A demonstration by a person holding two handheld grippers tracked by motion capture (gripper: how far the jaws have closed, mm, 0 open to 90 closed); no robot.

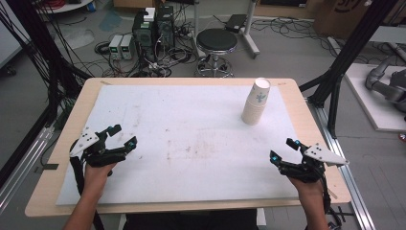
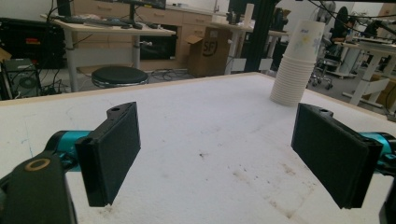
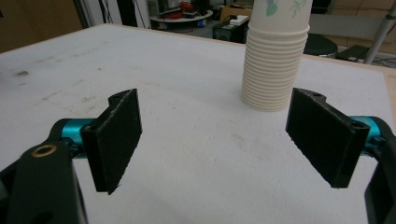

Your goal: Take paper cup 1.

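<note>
Both the left gripper (image 1: 122, 135) and the right gripper (image 1: 282, 150) hover spread and empty over the worktop (image 1: 191, 143). The stack of paper cups (image 1: 256, 101) stands upright, seemingly nearer the right gripper.

Cup stack (image 1: 255, 103) on white-padded table (image 1: 191, 143)
</note>
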